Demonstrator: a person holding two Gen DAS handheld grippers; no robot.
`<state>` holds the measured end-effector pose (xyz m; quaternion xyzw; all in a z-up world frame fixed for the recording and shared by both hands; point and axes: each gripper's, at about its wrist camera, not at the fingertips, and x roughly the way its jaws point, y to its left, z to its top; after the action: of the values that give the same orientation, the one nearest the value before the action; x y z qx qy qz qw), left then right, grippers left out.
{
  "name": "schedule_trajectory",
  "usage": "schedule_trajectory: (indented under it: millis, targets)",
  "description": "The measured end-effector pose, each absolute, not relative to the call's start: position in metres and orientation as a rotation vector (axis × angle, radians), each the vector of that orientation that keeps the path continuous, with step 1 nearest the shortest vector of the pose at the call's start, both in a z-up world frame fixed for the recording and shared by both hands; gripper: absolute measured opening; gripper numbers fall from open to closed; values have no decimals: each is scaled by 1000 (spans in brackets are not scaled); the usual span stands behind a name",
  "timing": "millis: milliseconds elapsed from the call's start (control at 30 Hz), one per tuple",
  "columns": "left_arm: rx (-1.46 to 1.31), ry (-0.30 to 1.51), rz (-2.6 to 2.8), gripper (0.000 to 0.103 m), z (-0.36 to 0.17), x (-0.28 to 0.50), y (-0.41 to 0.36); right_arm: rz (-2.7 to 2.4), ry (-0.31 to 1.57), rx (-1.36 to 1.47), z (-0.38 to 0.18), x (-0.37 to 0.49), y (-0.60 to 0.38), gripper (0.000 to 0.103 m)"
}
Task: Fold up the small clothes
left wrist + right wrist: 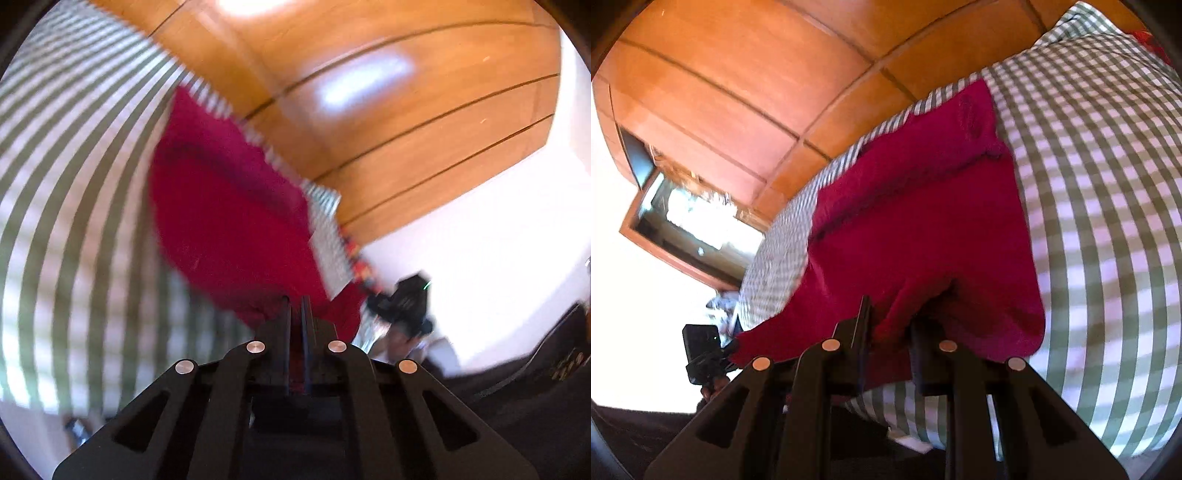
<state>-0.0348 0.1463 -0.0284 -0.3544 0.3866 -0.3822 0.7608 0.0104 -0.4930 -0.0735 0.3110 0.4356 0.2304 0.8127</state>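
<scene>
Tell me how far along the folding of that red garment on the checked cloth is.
Early to midway. Done: the red garment lies spread on the checked cloth, one part already doubled over at its far edge. In hand: the right gripper is shut on a bunched near edge; the left gripper is shut on another edge. Left: carrying these edges across and flattening the garment.

Garment [916, 229] lies spread on checked cloth [1108, 206], along the cloth's edge. Wood panelling [738, 85] stands behind that edge. Right gripper [890, 325] sits at the garment's near hem; left gripper [295, 306] at another near edge.
</scene>
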Motion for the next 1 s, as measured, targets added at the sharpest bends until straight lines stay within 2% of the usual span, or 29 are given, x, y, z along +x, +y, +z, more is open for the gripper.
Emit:
schedule_trajectory:
  millis: [167,300,333,367,400,433,567,800,900,1000]
  targets:
    - [-828,770,-767,3,-24,32,144,401,938,716,-82,65,-502,17]
    - [-884,850,-584,4,-45,107,150,329,984,734,-100,109,-508,17]
    - [-905,886,-529,6,-52,122,151,319,997,740,-105,118,-509,21]
    - [-924,907,-521,13,-57,133,154,295,999,748,-108,123,-512,30]
    - [-940,926,-497,38,-60,143,155,286,988,767,-109,125,-516,37]
    - [-951,922,-457,57,-60,147,158,292,971,785,-107,124,-519,49]
    - [-918,861,-446,58,-54,141,175,329,917,808,-96,109,-535,72]
    - [-538,935,-497,58,-74,75,151,265,951,610,-97,45,-552,69]
    - [-519,958,-511,58,-96,58,141,252,1016,525,-115,33,-540,55]
    - [-537,956,-501,58,-108,53,135,240,1034,493,-128,36,-527,36]
